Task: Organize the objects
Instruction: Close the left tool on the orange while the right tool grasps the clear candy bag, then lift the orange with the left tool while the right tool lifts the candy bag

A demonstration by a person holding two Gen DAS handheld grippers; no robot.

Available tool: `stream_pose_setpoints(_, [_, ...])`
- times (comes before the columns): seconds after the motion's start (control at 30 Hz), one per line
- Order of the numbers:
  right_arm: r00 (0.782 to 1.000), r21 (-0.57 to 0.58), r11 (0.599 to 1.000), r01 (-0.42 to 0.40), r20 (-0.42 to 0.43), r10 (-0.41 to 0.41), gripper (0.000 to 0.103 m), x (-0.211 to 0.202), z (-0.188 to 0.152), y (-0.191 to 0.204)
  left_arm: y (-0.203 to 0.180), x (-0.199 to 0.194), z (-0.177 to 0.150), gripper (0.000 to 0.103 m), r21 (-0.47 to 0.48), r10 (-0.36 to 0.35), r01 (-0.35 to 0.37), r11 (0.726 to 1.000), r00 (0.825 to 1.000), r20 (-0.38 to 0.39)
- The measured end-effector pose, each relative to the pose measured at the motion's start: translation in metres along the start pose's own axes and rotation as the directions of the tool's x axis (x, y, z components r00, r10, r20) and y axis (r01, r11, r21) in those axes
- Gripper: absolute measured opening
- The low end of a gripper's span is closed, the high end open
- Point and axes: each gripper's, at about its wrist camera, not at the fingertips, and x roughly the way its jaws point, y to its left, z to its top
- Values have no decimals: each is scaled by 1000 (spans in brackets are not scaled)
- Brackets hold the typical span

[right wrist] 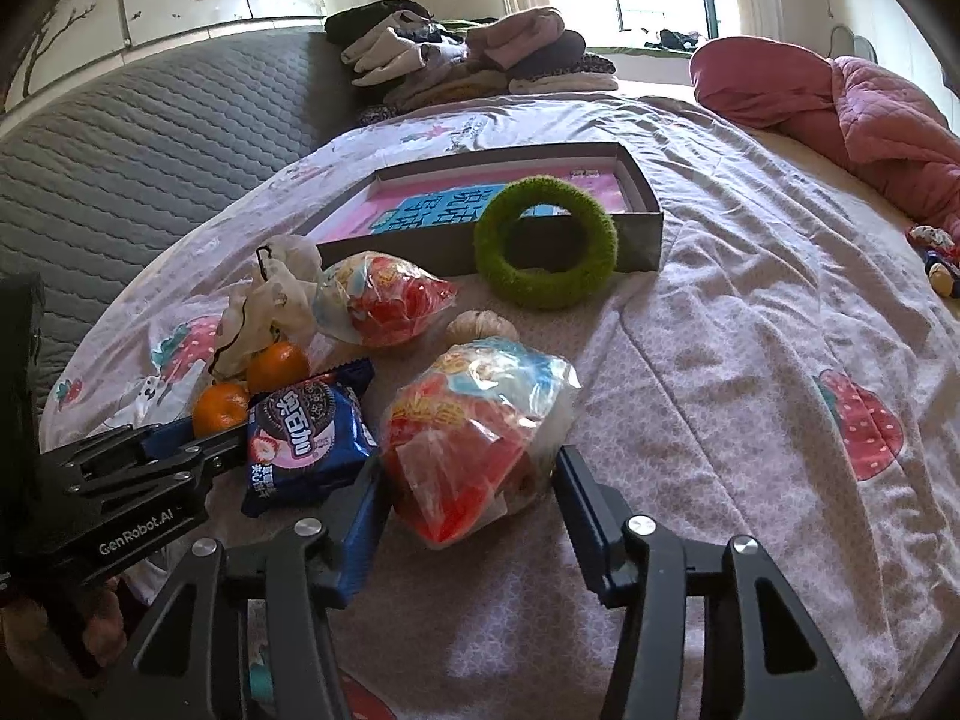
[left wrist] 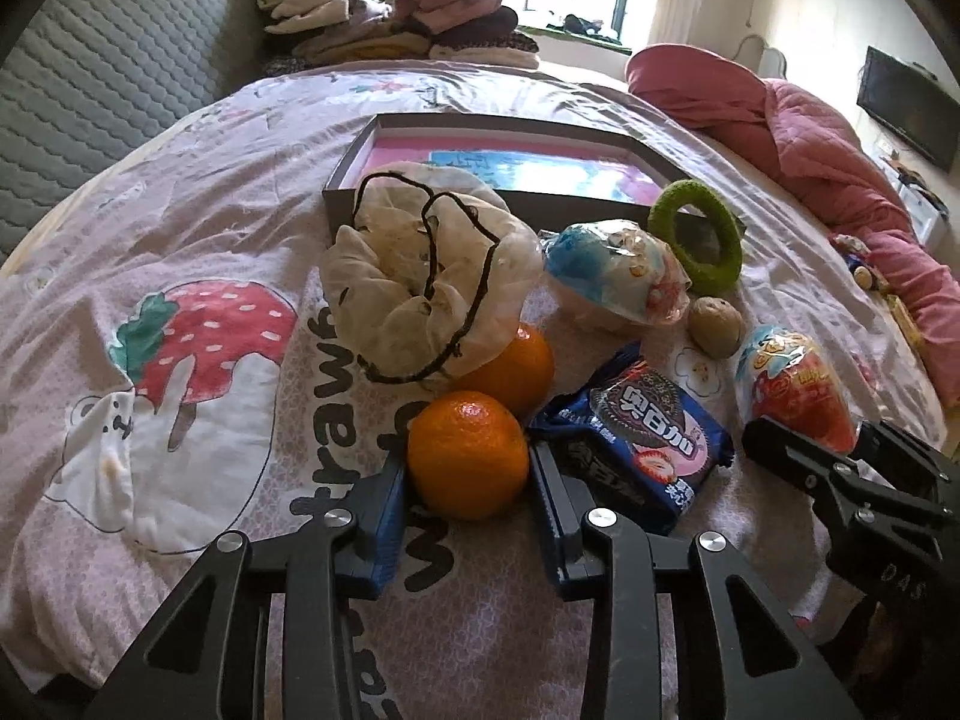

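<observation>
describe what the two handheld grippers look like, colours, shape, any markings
Both are matte black two-finger tools. The left gripper and right gripper have angular linkage arms with triangular cut-outs, round silver pivot bolts, and blue ridged pads lining the fingers. From the right wrist view, the left gripper's body carries white "GenRobot.AI" lettering. No cables or sleeves are visible.

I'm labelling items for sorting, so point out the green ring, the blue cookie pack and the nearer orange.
green ring (right wrist: 510,288), right wrist view, lower-left fuzzy rim.
cookie pack (left wrist: 642,444), left wrist view, middle of the printed front.
nearer orange (left wrist: 468,450), left wrist view, centre of the peel.
</observation>
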Motion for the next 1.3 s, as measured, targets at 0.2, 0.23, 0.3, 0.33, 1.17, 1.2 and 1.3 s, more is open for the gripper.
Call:
stream_pose_setpoints(0.2, [1000, 3, 1000, 0, 23, 0, 54, -6, 3, -4, -1, -10, 1, 38, -3, -9, 9, 1000, 1000, 26])
stream_pose_setpoints(0.23, [1000, 0, 1000, -2, 27, 2, 54, -7, 4, -3, -2, -12, 2, 38, -3, -11, 11, 1000, 999, 33])
stream_pose_setpoints(0.3, [999, -11, 1000, -1, 34, 1, 54, -8, 5, 0, -4, -17, 3, 38, 3, -11, 11, 1000, 999, 51])
stream_pose_setpoints(0.33, [999, -15, 1000, 1, 39, 0, 54, -9, 5, 1, -5, -19, 3, 38, 6, -11, 11, 1000, 998, 61])
stream_pose_setpoints(1.17, [991, -61, 998, 2, 134, 6, 54, -17, 41, 15, -16, -35, 37, 38, 6, 8, -9, 1000, 988, 155])
stream_pose_setpoints(1.2, [990, -59, 998, 4, 139, 4, 54, -17, 43, 15, -17, -34, 38, 38, 8, 11, -12, 1000, 987, 158])
stream_pose_setpoints(1.3, [988, -54, 998, 15, 154, -7, 54, -16, 52, 12, -17, -33, 44, 38, 6, 17, -18, 1000, 987, 160])
